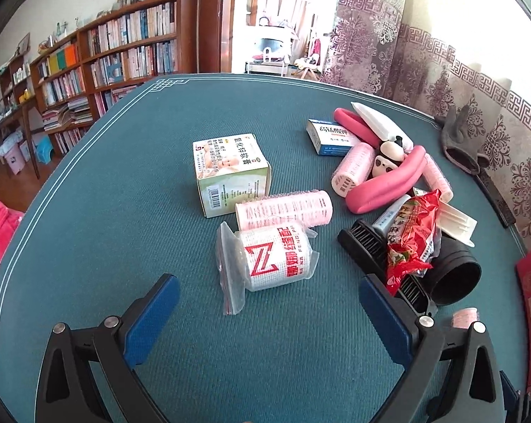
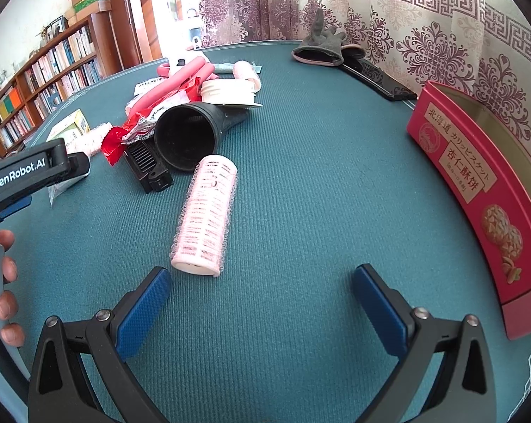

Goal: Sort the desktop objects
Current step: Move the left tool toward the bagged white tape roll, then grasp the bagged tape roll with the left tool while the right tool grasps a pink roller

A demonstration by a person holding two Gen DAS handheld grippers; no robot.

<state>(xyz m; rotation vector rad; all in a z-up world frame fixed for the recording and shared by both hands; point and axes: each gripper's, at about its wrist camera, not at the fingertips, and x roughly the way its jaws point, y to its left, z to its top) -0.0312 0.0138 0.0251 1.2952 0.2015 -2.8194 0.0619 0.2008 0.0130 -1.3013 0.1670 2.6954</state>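
Right gripper (image 2: 261,294), jaws wide and empty, faces a pink hair roller (image 2: 205,215) lying on the tabletop (image 2: 318,194) near the red box (image 2: 476,194). Left gripper (image 1: 265,305), equally wide, faces the bagged roll (image 1: 265,261). Risk: the cylindrical roller may roll aside if one pad touches first.

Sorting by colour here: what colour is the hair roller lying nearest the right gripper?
Pale pink, with a white end cap: the hair roller shows best in the right wrist view.

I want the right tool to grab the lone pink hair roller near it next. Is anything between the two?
Nothing visible blocks it. The pink mesh hair roller lies alone on the teal table mat, just ahead of the open right tool, toward its left finger. The black funnel-shaped nozzle sits beyond the roller's far end.
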